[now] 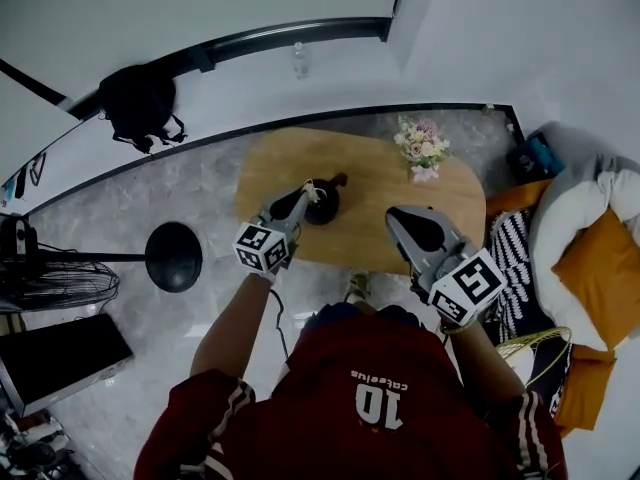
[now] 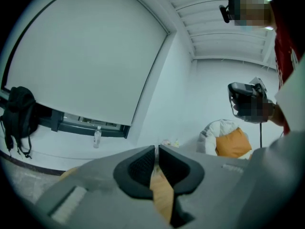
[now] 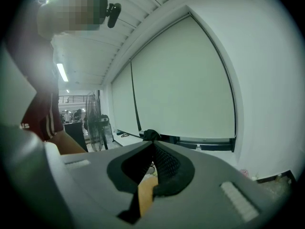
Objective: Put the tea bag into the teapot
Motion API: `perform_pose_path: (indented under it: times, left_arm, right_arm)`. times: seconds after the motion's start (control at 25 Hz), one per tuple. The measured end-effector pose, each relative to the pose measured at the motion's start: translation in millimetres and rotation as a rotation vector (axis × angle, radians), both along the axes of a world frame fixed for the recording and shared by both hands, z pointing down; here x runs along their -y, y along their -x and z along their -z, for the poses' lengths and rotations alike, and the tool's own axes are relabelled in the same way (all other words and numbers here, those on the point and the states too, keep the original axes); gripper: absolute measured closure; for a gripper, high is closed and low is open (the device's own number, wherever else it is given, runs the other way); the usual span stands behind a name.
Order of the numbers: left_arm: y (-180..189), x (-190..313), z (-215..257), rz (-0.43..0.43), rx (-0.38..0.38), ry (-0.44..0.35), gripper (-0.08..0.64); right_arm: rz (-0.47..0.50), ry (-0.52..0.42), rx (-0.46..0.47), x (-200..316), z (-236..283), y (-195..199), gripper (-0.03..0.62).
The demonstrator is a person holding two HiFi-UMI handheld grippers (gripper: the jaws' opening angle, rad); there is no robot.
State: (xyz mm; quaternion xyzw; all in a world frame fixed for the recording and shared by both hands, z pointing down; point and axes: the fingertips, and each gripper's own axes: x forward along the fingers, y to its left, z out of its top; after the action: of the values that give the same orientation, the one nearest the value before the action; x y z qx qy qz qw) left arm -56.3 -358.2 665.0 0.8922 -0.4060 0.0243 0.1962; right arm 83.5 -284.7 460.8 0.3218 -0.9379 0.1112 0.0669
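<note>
Pale stone floor runs under a small oval wooden table (image 1: 375,183), with a black teapot (image 1: 325,206) near its middle and a little bunch of flowers (image 1: 422,148) toward the far right edge. The person stands at the near side.

The left gripper (image 1: 305,192) has its jaws drawn close on a small whitish thing, most likely the tea bag (image 1: 313,194) or its tag, pinched thinly at the very tips. From above it sits right at the teapot's left rim, over or just beside the opening; I cannot tell which. So I judge the carrying step to be about over and the drop to be next. That calls for centring the bag over the mouth, lowering it a little, then parting the jaws.

The left forearm reaches forward, with the gripper pointing away and tipped slightly down. The right gripper (image 1: 393,214) is pressed together on nothing, held to the teapot's right above the table's near part.
</note>
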Motion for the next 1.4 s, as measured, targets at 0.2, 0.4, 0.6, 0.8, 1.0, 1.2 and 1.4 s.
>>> perform_pose_path:
  times: [0.2, 0.4, 0.6, 0.8, 1.0, 1.2, 1.4]
  left_arm:
    - [-4, 10, -40, 0.014, 0.023, 0.068, 0.532]
    - [-12, 21, -74, 0.019, 0.048, 0.117, 0.532]
    - [-12, 27, -105, 0.042, 0.077, 0.169, 0.532]
    - [-13, 30, -123, 0.049, 0.096, 0.201, 0.532]
    - [-14, 30, -139, 0.052, 0.126, 0.222, 0.532]
    - [-13, 30, -152, 0.046, 0.145, 0.242, 0.531]
    - [-17, 31, -162, 0.037, 0.178, 0.254, 0.483]
  right_arm:
    - [-0.014, 0.032, 0.0, 1, -11, -8, 0.591]
    - [-0.038, 0.05, -0.016, 6, -19, -23, 0.591]
    - [-0.054, 0.066, -0.018, 8, -25, -33, 0.591]
    - [-0.062, 0.082, -0.023, 9, -32, -38, 0.591]
    - [-0.064, 0.094, -0.022, 10, -39, -41, 0.591]
    - [-0.059, 0.105, -0.036, 7, -45, -41, 0.591]
    - [-0.067, 0.108, -0.042, 8, -48, -45, 0.591]
